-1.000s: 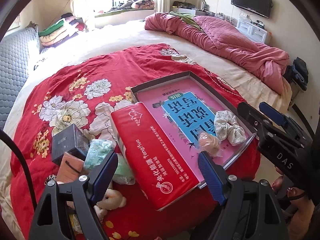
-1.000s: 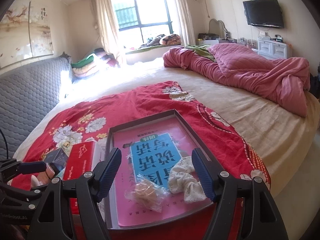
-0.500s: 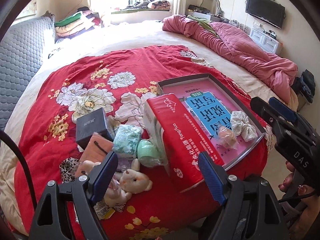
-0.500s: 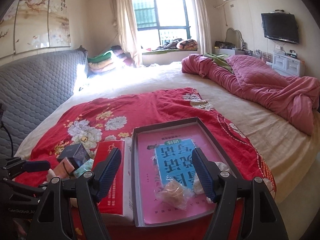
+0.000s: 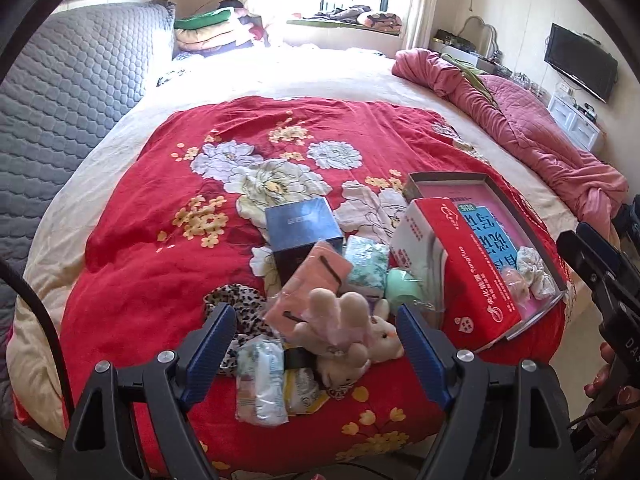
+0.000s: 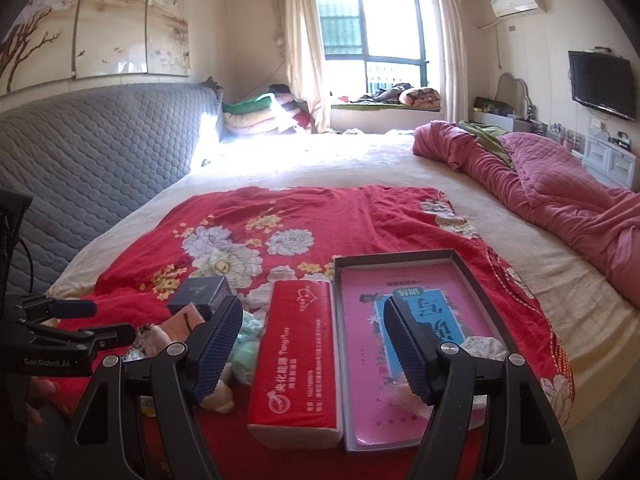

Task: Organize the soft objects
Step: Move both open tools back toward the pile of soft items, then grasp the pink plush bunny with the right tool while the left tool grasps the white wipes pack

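Since a second ago, swung leftward in the left wrist view: pile of soft things, earlier cut off at lower left, now centred between the jaws of the left gripper point(image 5: 312, 344); tray pushed out to the right edge. Right wrist view likewise shifted and tilted up, more wall and window showing, red pack now between the jaws of the right gripper point(image 6: 310, 346). Both sets of jaws spread wide, nothing in them, ribbed blue pads bare.

Spread over the bed, a crumpled red floral blanket point(image 5: 168, 216) with white and yellow blooms. On its near edge the heap: fluffy beige plush bunny point(image 5: 348, 332), leopard-print scrunchie point(image 5: 236, 300), crinkly clear wrapped packet point(image 5: 260, 380), flat pink pouch point(image 5: 308, 284) leaning on a glossy dark blue box point(image 5: 300, 228), mint patterned bundle point(image 5: 366, 264), smooth pale green round thing point(image 5: 402, 286).

Just right of the heap, a long red tissue pack point(image 6: 296, 356), white-sided, printed with white Chinese characters and "YongHuo", lying against the shallow grey-rimmed tray point(image 6: 396, 258). Inside the tray, a pink booklet with a blue panel of large characters, upside down, unreadable here; resting on it, a white lacy scrunchie point(image 5: 534, 274) beside a peach item in clear wrap point(image 5: 512, 278).

"GenRobot.AI" readable on the left gripper body in the right view; "DAS" on the right one in the left view
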